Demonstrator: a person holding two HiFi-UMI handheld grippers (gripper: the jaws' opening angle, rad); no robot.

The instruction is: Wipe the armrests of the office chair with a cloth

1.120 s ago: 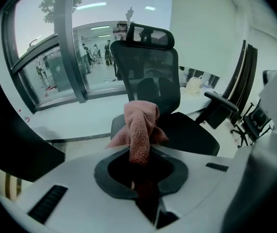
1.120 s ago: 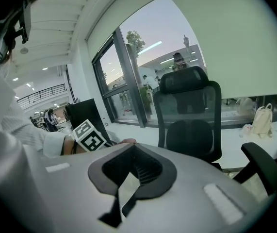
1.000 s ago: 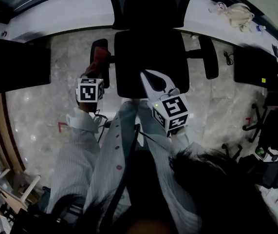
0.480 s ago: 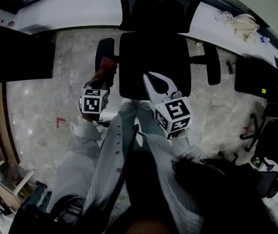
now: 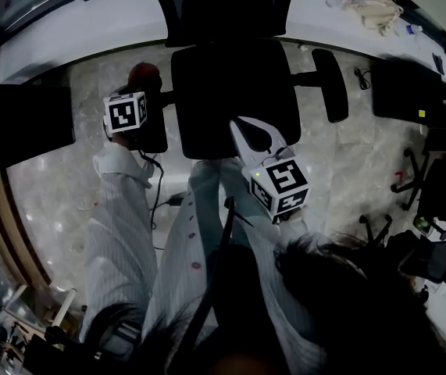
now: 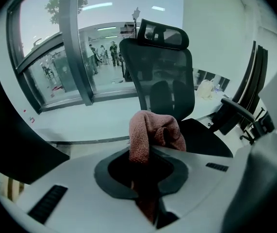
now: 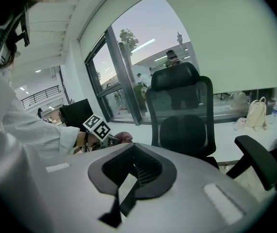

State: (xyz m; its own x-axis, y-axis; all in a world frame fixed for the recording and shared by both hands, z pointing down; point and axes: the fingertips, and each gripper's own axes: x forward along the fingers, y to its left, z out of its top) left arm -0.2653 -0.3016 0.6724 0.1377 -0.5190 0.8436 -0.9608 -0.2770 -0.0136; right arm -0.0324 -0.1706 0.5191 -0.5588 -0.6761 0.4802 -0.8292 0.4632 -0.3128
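A black office chair (image 5: 234,92) stands in front of me. My left gripper (image 5: 140,83) is over the far end of its left armrest (image 5: 157,135), shut on a red cloth (image 5: 144,72). In the left gripper view the cloth (image 6: 153,132) bulges out of the gripper (image 6: 149,147), with the chair back (image 6: 163,79) behind it. The right armrest (image 5: 330,84) is bare. My right gripper (image 5: 252,136) hovers over the seat's front edge, shut on nothing. The right gripper view shows that gripper (image 7: 134,171), the chair (image 7: 182,115) and the cloth (image 7: 124,137).
A white desk (image 5: 90,22) runs along the far wall, with a beige bag (image 5: 377,10) at its right end. A black monitor (image 5: 16,123) is at the left. Another black chair (image 5: 445,209) stands at the right. The floor is pale stone.
My left gripper has slid forward along the left armrest with the cloth, from its near end to its far end. The right gripper has stayed over the seat's front.
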